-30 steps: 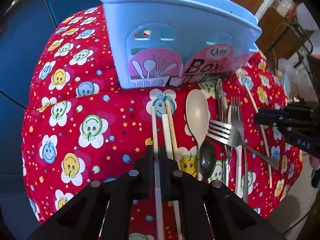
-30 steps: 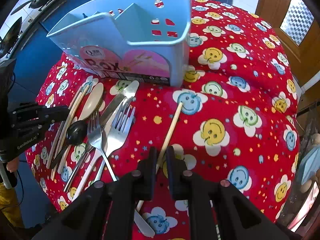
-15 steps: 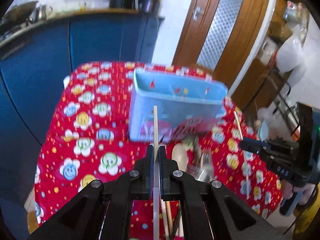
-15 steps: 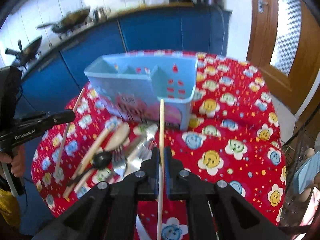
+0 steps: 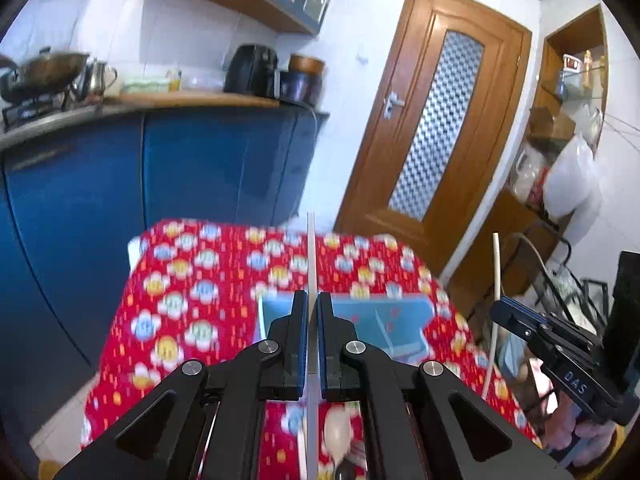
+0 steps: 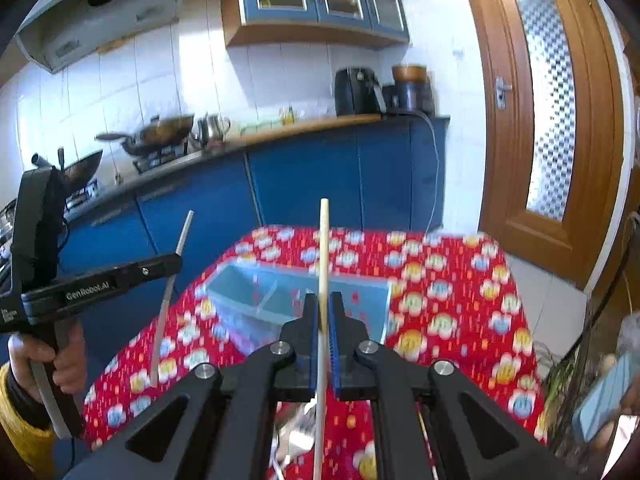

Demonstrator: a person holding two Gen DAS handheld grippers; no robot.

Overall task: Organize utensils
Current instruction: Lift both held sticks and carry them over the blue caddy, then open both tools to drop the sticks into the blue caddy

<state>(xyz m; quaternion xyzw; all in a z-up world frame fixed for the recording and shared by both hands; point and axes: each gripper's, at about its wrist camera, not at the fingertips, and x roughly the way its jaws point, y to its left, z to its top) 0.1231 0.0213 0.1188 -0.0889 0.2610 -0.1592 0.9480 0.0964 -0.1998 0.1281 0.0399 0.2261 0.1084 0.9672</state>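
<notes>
My left gripper (image 5: 313, 300) is shut on a pale chopstick (image 5: 311, 248) that stands upright between its pads, high over the table. My right gripper (image 6: 324, 300) is shut on a second, wooden chopstick (image 6: 323, 240), also upright. Each gripper shows in the other's view: the right gripper (image 5: 498, 310) with its chopstick (image 5: 495, 264), the left gripper (image 6: 176, 262) with its chopstick (image 6: 182, 240). The light blue utensil box (image 6: 248, 304) stands below on the red smiley tablecloth (image 6: 440, 300). A beige spoon (image 5: 337, 432) and blurred cutlery lie beneath the fingers.
Blue kitchen cabinets (image 6: 320, 184) with a worktop carrying woks (image 6: 160, 132), a kettle and an air fryer (image 6: 356, 92) run behind the table. A wooden door (image 5: 440, 128) is at the right. A hand (image 6: 60, 360) in a yellow sleeve holds the left gripper's handle.
Both grippers have risen from the tablecloth, each lifting a chopstick, and tipped up towards level. The box and cutlery have dropped low in both views and the kitchen has come into sight.
</notes>
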